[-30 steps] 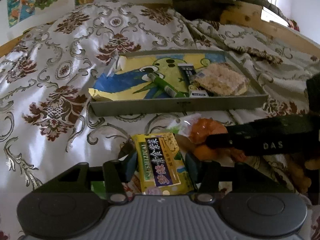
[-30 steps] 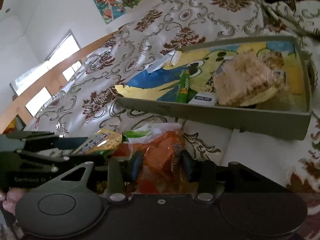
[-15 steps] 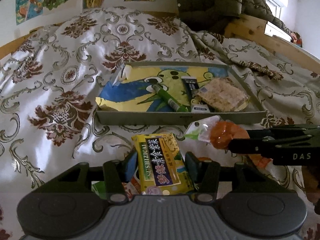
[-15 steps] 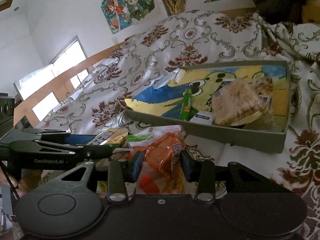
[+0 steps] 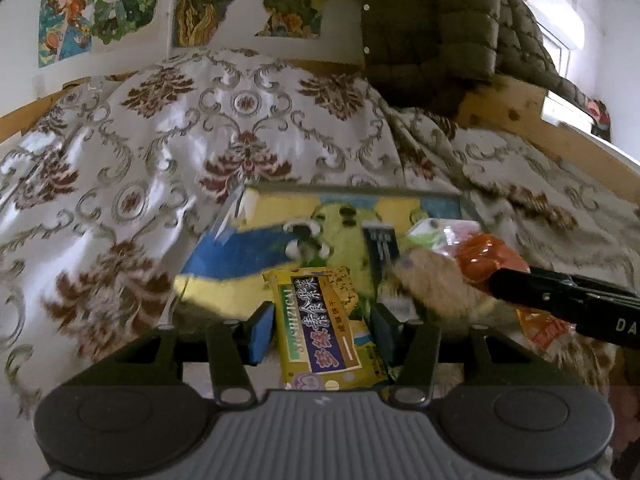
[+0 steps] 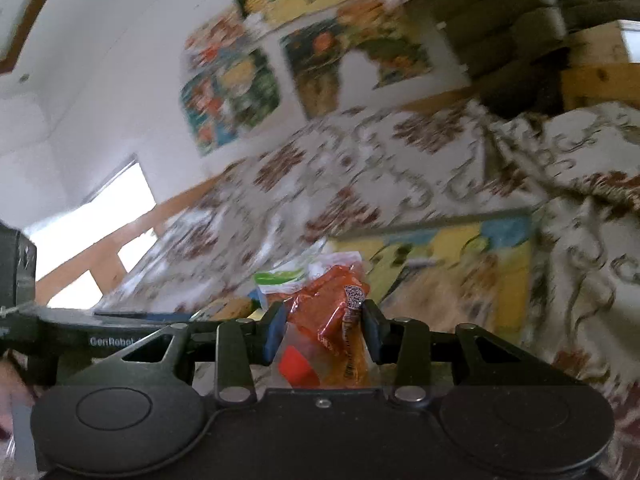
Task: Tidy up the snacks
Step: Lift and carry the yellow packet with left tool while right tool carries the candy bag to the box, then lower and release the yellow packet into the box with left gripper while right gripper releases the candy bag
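My left gripper is shut on a yellow snack packet with dark lettering, held above the near edge of the grey tray. My right gripper is shut on an orange snack bag with a clear green-and-white top. In the left wrist view that orange bag hangs over the tray's right side, at the tip of the black right gripper. The tray has a yellow, blue and green cartoon liner, a dark sachet and a pale rice-cracker pack. The right wrist view is blurred.
The tray rests on a bed with a white and brown floral cover. A dark quilted jacket hangs over a wooden frame behind. Posters cover the wall. The left gripper's black arm crosses the right wrist view at left.
Both grippers have lifted off the bedcover with their snacks and moved toward the tray. The orange bag now hangs over the tray's right side; the yellow packet is over its front edge.
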The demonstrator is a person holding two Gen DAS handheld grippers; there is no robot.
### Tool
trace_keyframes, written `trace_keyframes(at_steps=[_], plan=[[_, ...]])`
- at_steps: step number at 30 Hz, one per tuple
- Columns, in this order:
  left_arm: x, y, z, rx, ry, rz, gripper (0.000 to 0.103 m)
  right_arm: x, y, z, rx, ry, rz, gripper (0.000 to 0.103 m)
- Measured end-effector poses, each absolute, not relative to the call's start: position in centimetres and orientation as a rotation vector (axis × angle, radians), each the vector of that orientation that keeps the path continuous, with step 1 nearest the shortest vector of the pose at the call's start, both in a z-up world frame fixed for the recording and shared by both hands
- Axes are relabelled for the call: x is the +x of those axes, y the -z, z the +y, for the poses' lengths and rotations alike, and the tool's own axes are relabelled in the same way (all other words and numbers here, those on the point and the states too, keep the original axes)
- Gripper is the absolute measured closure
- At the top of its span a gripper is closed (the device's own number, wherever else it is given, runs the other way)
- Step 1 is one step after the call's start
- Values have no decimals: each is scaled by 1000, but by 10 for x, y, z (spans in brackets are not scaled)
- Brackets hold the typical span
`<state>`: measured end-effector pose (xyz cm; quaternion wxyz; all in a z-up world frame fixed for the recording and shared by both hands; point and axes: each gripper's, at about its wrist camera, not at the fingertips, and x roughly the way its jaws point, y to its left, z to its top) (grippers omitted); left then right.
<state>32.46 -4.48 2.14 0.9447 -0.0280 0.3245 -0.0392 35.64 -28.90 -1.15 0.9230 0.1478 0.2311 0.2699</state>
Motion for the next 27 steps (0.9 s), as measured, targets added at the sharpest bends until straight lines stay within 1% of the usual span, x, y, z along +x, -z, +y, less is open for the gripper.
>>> trace_keyframes(at_steps=[7,12,18,27], plan=[[401,-14,-69,-118,55,656,47,394,25,-320,386,-450,471,60],[438,2,-82,-188,20,675,47,415,34,-320,380,-418,460,60],[456,22,-94,-170,-5,699,47,426,46,-316,365,-391,460,60],[462,41,-96,-157,-52,728,47,430,60,-307,329,-368,507,60]])
